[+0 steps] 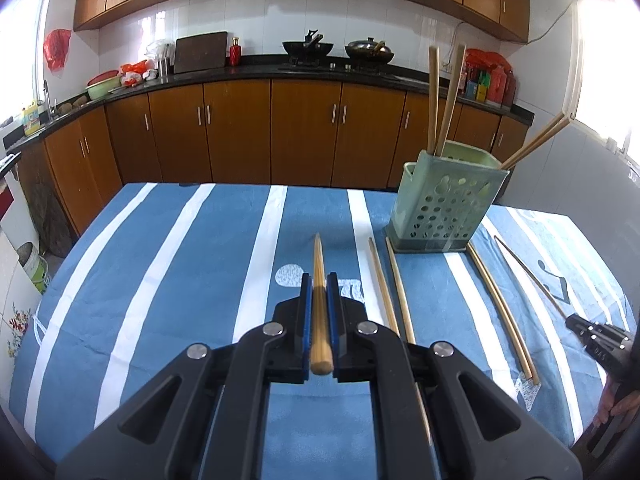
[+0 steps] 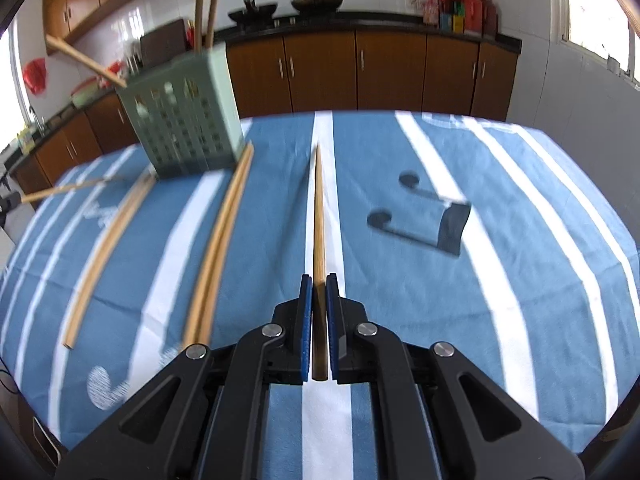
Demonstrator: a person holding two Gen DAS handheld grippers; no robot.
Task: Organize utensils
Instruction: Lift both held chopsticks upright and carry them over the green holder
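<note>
A wooden chopstick (image 1: 319, 296) runs forward between the blue pads of my left gripper (image 1: 319, 280), which is shut on it. My right gripper (image 2: 319, 280) is shut on another chopstick (image 2: 319, 216), whose tip points toward the table's far edge. A green perforated holder (image 1: 444, 200) stands at the back of the table with several chopsticks leaning out of it; it shows again as the holder (image 2: 184, 124) in the right wrist view. Loose chopstick pairs (image 1: 390, 288) (image 1: 502, 308) lie on the cloth in front of it. The right gripper (image 1: 592, 332) shows at the left view's right edge.
A blue cloth with white stripes (image 1: 180, 280) covers the table. Brown kitchen cabinets (image 1: 304, 128) and a dark counter with woks stand beyond the far edge. A person's hand (image 1: 612, 404) is at the right edge. Two more loose chopsticks (image 2: 108, 256) lie left of the pair (image 2: 222, 248).
</note>
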